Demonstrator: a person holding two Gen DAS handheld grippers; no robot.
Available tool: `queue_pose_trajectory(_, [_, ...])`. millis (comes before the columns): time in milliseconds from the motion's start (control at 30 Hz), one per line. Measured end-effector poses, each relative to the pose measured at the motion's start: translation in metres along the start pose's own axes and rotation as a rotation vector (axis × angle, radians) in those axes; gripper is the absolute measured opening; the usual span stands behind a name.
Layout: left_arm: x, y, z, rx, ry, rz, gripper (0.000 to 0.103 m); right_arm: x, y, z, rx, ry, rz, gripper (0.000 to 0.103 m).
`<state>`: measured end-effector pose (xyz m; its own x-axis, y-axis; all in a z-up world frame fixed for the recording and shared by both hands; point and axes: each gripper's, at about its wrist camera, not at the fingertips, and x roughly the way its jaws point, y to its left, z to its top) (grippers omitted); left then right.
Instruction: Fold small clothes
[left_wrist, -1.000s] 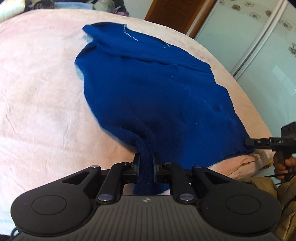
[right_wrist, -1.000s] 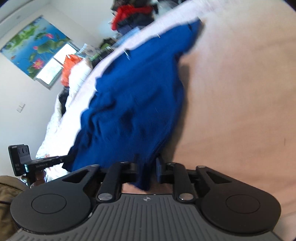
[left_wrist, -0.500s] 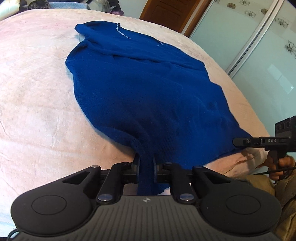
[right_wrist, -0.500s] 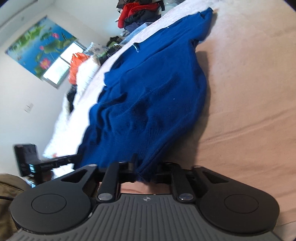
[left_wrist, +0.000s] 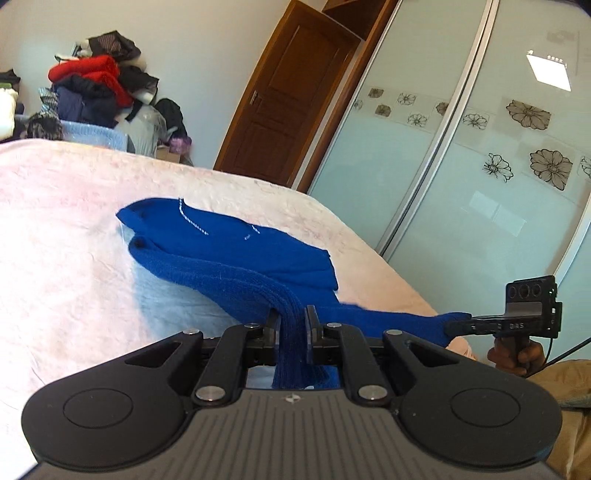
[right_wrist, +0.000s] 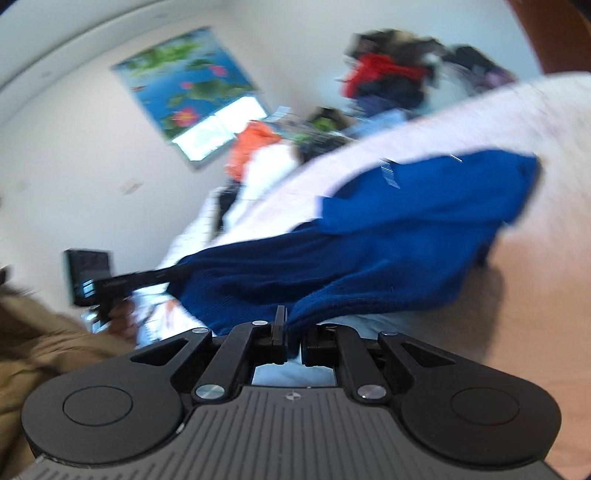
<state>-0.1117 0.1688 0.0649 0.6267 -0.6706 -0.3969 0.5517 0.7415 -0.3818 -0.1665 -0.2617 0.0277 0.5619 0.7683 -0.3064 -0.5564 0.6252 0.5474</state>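
Since a second ago: both grippers have lifted the near hem off the bed, so the garment no longer lies flat and the cameras now look across the room.

Left wrist view, garment: the royal-blue knitted jumper (left_wrist: 229, 254) has its far end, with a line of pale stitching, resting on the bed; the near edge hangs in the air.
Left wrist view, left gripper (left_wrist: 291, 325): pressed together on a bunched fold of the hem, the knit trailing down between the fingers.
Left wrist view, right gripper (left_wrist: 458, 326): seen from the side, pinching the other hem corner; a hand (left_wrist: 511, 354) grips its handle.
Left wrist view, bed: pale pink blanket-covered bed (left_wrist: 74, 258), with a heap of clothes (left_wrist: 92, 85) beyond it.

Right wrist view, right gripper (right_wrist: 293, 332): blurred; nipped on the knit's edge.
Right wrist view, left gripper (right_wrist: 173, 275): at the far corner, cloth taut between the two.

Handling: soft, limp, light, likely stretchy; it sags between the holds. Hem corners look the best places to hold it.
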Motion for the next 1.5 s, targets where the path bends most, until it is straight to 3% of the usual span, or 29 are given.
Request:
queue_pose_trajectory(100, [0.008, 0.010, -0.003, -0.043, 0.042, 0.033, 0.011, -0.001, 0.002, 0.001, -0.021, 0.015, 0.005, 0.010])
queue_pose_trajectory(233, [0.023, 0.018, -0.010, -0.071, 0.103, 0.068, 0.011, 0.006, -0.013, -0.002, 0.056, 0.024, -0.005, 0.007])
queue_pose_trajectory(300, [0.028, 0.019, -0.013, -0.064, 0.118, 0.083, 0.011, 0.013, -0.020, -0.006, 0.082, 0.065, -0.051, 0.009])
queue_pose_trajectory(367, [0.030, 0.020, -0.015, -0.064, 0.130, 0.100, 0.011, 0.014, -0.027, -0.010, 0.088, 0.082, -0.137, 0.019])
queue_pose_trajectory(433, [0.032, 0.024, -0.016, -0.077, 0.141, 0.105, 0.011, 0.009, -0.030, -0.013, 0.089, 0.061, -0.220, 0.042])
queue_pose_trajectory(467, [0.032, 0.026, -0.018, -0.082, 0.146, 0.106, 0.011, 0.005, -0.033, -0.015, 0.120, 0.037, -0.239, 0.064])
queue_pose_trajectory(500, [0.032, 0.027, -0.019, -0.083, 0.150, 0.108, 0.011, 0.001, -0.038, -0.021, 0.166, 0.008, -0.222, 0.077])
queue_pose_trajectory(567, [0.033, 0.028, -0.021, -0.082, 0.160, 0.116, 0.012, 0.001, -0.050, -0.029, 0.276, -0.009, -0.155, 0.086])
queue_pose_trajectory(633, [0.035, 0.028, -0.023, -0.082, 0.169, 0.116, 0.012, 0.009, -0.065, -0.045, 0.389, 0.044, -0.154, 0.085])
queue_pose_trajectory(700, [0.037, 0.029, -0.024, -0.084, 0.173, 0.115, 0.012, 0.022, -0.068, -0.062, 0.409, 0.126, -0.215, 0.079])
queue_pose_trajectory(733, [0.038, 0.029, -0.024, -0.085, 0.175, 0.116, 0.012, 0.023, -0.066, -0.067, 0.394, 0.120, -0.226, 0.080])
queue_pose_trajectory(833, [0.041, 0.032, -0.025, -0.104, 0.180, 0.108, 0.012, 0.037, -0.060, -0.076, 0.413, 0.135, -0.155, 0.065])
queue_pose_trajectory(967, [0.045, 0.032, -0.027, -0.111, 0.183, 0.105, 0.012, 0.070, -0.063, -0.077, 0.412, 0.165, -0.223, 0.011])
queue_pose_trajectory(1000, [0.045, 0.031, -0.028, -0.107, 0.182, 0.109, 0.012, 0.071, -0.067, -0.075, 0.428, 0.138, -0.211, 0.003])
queue_pose_trajectory(1167, [0.036, 0.029, -0.025, -0.099, 0.132, 0.101, 0.012, 0.055, -0.050, -0.041, 0.272, 0.036, -0.294, 0.005])
queue_pose_trajectory(1267, [0.041, 0.035, -0.029, -0.115, 0.155, 0.102, 0.012, 0.049, -0.042, -0.028, 0.148, 0.065, -0.401, 0.006])
queue_pose_trajectory(1300, [0.045, 0.037, -0.033, -0.127, 0.173, 0.107, 0.012, 0.050, -0.049, -0.029, 0.149, 0.093, -0.427, 0.017])
queue_pose_trajectory(1367, [0.051, 0.040, -0.038, -0.142, 0.198, 0.103, 0.012, 0.054, -0.061, -0.039, 0.232, 0.123, -0.437, 0.026])
queue_pose_trajectory(1433, [0.053, 0.039, -0.041, -0.138, 0.210, 0.108, 0.012, 0.050, -0.066, -0.050, 0.300, 0.083, -0.396, 0.037])
queue_pose_trajectory(1500, [0.053, 0.038, -0.041, -0.129, 0.215, 0.111, 0.012, 0.042, -0.070, -0.056, 0.386, 0.066, -0.324, 0.056])
